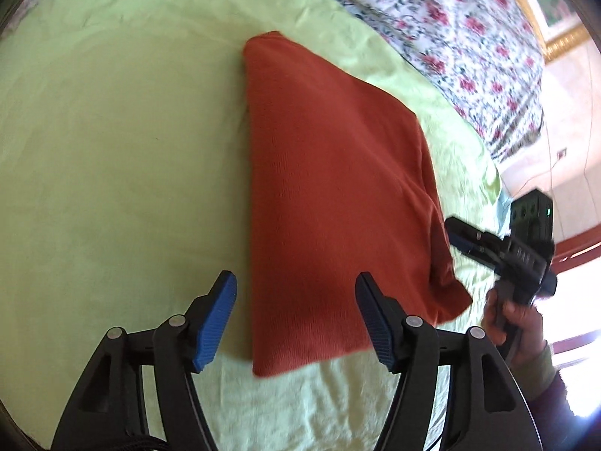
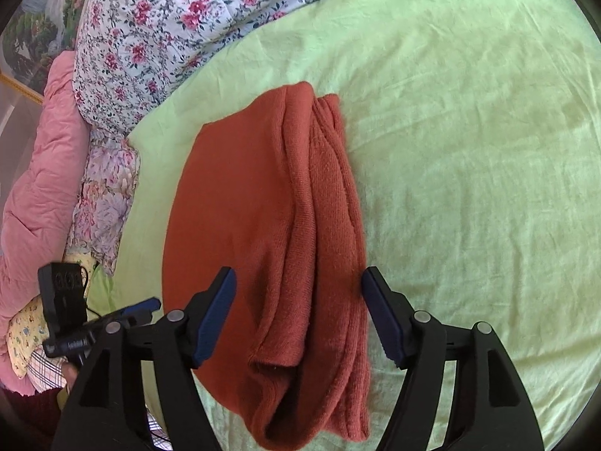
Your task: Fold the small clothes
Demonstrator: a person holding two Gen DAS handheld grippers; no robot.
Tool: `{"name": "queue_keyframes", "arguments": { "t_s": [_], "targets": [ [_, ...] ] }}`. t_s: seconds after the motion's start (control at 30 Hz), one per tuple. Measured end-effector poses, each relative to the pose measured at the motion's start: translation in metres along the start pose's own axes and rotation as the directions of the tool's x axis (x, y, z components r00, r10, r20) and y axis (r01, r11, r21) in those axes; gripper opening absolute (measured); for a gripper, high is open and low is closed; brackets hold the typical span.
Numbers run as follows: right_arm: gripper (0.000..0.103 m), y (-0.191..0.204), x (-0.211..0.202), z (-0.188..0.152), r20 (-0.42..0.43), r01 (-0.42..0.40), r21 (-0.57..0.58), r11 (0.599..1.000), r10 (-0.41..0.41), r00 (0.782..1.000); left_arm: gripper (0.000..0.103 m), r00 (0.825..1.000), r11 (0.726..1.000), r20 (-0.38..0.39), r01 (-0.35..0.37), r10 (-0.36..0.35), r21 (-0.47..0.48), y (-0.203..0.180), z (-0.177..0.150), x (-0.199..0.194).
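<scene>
Jaws wide apart on both left gripper & right gripper, nothing held. Rust sweater lies folded on bed; prob. one fold/tidy left.

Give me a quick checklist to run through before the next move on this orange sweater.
1. Left gripper open and holding nothing: ok.
2. Right gripper open and holding nothing: ok.
3. Orange sweater lying folded on the green sheet, none hanging off: ok.
4. Layered edges lined up: not ok, they sit staggered and rumpled.
5. Floral quilt apart from the sweater: ok.
6. Fold finished, or one more needed: cannot tell.
</scene>
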State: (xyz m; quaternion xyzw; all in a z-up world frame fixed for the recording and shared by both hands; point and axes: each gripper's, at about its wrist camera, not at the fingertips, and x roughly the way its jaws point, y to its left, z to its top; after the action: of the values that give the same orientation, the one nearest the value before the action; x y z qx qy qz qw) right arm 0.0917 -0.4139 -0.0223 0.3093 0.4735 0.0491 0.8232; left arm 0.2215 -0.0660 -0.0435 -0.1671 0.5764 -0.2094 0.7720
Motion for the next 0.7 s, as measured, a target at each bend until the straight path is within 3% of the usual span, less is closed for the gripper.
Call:
{"name": "queue_keyframes", "arguments": {
  "t_s": [0.33,0.47,0.5,0.57,0.63,0.7],
  "targets": [
    [0.070,-0.008,0.026,0.008,-0.054,-0.027,0.009,1.000,0.028,0.998,0.071,0.998,0.996,-0.046,0.032,-0.036,-0.089,-0.005,0.041,0.058],
    [0.066,-0.013,0.040,0.011,-0.068,-0.080,0.039,0.996,0.082,0.994,0.069,0.999,0.996,-0.034,0.033,-0.036,-0.088,-0.014,0.048,0.077],
    [0.060,-0.012,0.043,0.012,-0.075,-0.092,0.043,0.995,0.095,0.993,0.063,0.999,0.998,-0.028,0.023,-0.025,-0.066,-0.018,0.049,0.079],
    [0.038,-0.013,0.050,0.012,-0.097,-0.098,0.059,0.993,0.103,0.990,0.046,0.999,0.999,-0.027,0.018,-0.019,-0.047,-0.020,0.049,0.080],
    [0.030,-0.012,0.050,0.012,-0.090,-0.126,0.076,0.989,0.132,0.987,0.024,0.999,0.998,-0.012,0.042,-0.043,-0.043,-0.020,0.048,0.073],
    [0.028,-0.002,0.045,0.010,-0.077,-0.122,0.046,0.991,0.125,0.989,0.020,0.997,0.997,0.007,0.071,-0.071,-0.042,-0.021,0.045,0.062]
  ]
}}
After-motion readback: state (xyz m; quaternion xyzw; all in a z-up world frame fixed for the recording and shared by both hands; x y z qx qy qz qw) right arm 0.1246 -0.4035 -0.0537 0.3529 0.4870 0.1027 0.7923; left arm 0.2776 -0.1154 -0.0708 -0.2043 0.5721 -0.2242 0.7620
